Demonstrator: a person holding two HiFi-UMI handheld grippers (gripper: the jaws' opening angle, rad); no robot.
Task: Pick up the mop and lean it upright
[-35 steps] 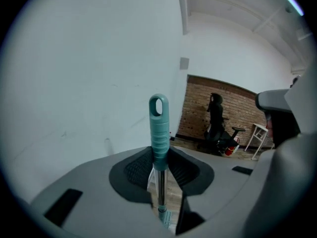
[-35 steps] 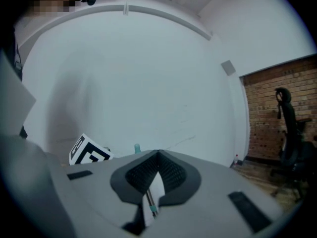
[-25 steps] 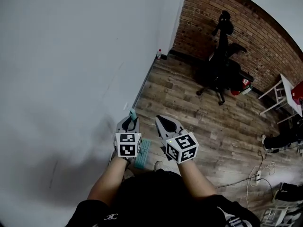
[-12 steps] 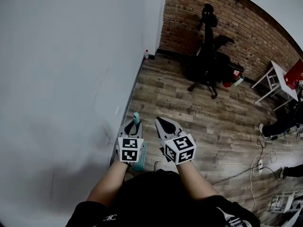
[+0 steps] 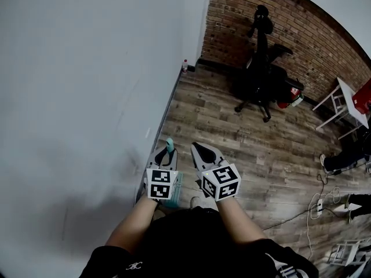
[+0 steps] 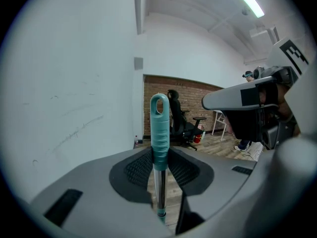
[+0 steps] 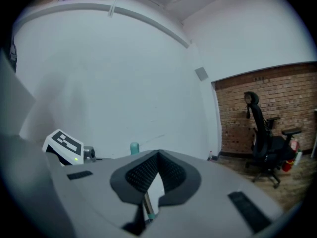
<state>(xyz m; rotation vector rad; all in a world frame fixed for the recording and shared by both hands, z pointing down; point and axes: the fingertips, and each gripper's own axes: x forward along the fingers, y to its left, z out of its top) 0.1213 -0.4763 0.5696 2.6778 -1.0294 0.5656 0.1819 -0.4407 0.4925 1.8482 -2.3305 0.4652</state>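
The mop stands upright close to the white wall. Its teal handle top rises between the pads of my left gripper, which is shut on it where the teal grip meets the metal pole. The teal mop head rests on the wooden floor below. My right gripper hovers just right of the handle with its jaw tips together and nothing between them. In the right gripper view the handle top peeks over the left jaw, and a bit of pole shows beyond.
A white wall fills the left. A black office chair stands before the brick wall, with a small bottle in the corner. A white table and floor cables with a power strip lie at the right.
The head view has swung a little, shifting the room. Both grippers keep the same pose, and the mop handle stays gripped in the left one.
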